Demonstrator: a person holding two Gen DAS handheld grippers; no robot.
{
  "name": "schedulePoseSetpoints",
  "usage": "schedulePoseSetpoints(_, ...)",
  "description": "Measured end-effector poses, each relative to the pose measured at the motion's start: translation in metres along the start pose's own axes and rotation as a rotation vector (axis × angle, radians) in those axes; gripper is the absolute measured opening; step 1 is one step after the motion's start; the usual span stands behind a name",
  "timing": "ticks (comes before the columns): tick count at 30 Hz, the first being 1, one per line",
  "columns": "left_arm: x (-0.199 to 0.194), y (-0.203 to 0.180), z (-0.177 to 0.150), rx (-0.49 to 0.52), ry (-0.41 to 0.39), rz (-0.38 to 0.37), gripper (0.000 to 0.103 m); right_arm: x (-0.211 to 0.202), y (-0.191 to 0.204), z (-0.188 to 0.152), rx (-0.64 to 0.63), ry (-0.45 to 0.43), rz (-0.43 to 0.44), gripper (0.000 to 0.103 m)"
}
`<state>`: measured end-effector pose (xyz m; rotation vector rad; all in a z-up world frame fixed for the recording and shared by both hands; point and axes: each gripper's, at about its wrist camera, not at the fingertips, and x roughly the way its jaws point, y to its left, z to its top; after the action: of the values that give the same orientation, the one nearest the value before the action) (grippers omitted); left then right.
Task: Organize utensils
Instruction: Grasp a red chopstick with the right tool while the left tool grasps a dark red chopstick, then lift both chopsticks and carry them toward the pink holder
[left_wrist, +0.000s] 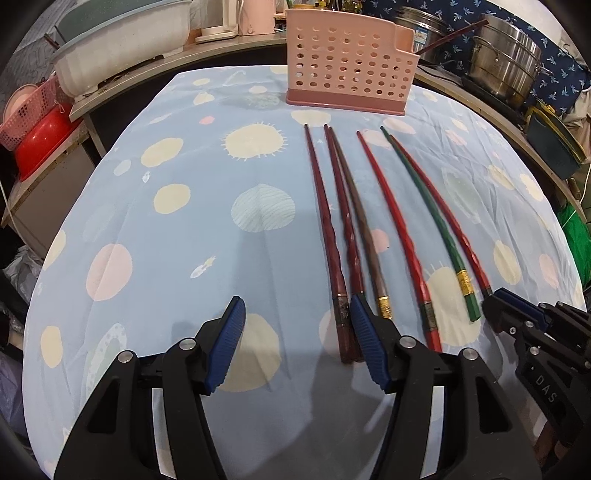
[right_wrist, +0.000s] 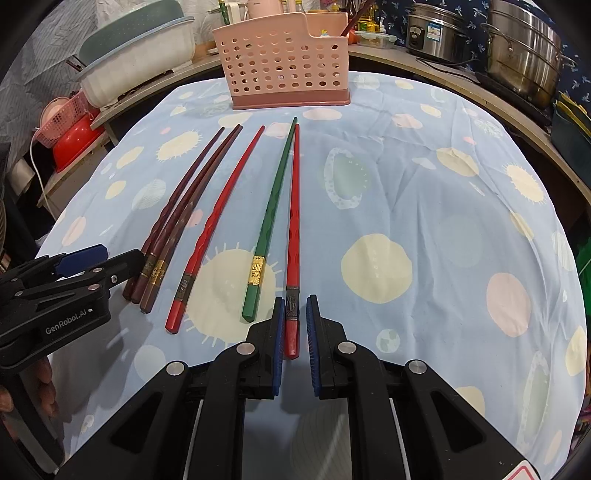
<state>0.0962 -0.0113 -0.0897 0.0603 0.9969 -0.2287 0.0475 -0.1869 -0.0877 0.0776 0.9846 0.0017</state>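
Several chopsticks lie side by side on the blue patterned cloth, butts toward me. A pink perforated holder (left_wrist: 347, 66) stands behind them, also in the right wrist view (right_wrist: 284, 59). My left gripper (left_wrist: 297, 321) is open, left of the dark red chopsticks (left_wrist: 327, 221); its right finger (left_wrist: 364, 328) is next to their butts. My right gripper (right_wrist: 295, 314) is partly open, its fingers either side of the butt of the rightmost red chopstick (right_wrist: 294, 221), without touching it. The green chopstick (right_wrist: 271, 206) lies just left of it. The right gripper also shows in the left wrist view (left_wrist: 495, 302).
The round table's cloth (right_wrist: 424, 206) drops off at the edges. Steel pots (right_wrist: 524, 51) stand behind on the right, a white basin (left_wrist: 122, 40) and a red bowl (left_wrist: 44, 140) on the left. The left gripper (right_wrist: 96, 258) reaches in at the left.
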Motion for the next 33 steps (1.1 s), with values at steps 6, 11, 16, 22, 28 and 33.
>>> schedulePoseSetpoints(6, 0.002, -0.002, -0.002, 0.015, -0.003, 0.022, 0.052, 0.0, 0.0, 0.0, 0.002, 0.0, 0.0, 0.011)
schedulePoseSetpoints(11, 0.0, -0.005, -0.003, 0.026, -0.013, 0.01, 0.042, 0.0, -0.001, 0.0, -0.002, -0.003, -0.001, 0.01)
schedulePoseSetpoints(16, -0.004, -0.004, -0.005, 0.037, -0.016, -0.052, 0.014, -0.001, -0.003, -0.001, 0.004, -0.001, -0.001, 0.007)
schedulePoseSetpoints(22, -0.014, 0.001, -0.008, 0.019, -0.017, -0.075, 0.007, -0.006, -0.005, -0.004, 0.011, -0.003, 0.0, 0.007)
schedulePoseSetpoints(28, -0.035, 0.008, -0.007, 0.001, -0.051, -0.087, 0.007, -0.027, -0.007, -0.004, 0.019, -0.043, 0.007, 0.007)
schedulePoseSetpoints(33, -0.056, 0.015, -0.004, -0.016, -0.087, -0.087, 0.007, -0.052, -0.01, 0.002, 0.023, -0.091, 0.014, 0.007)
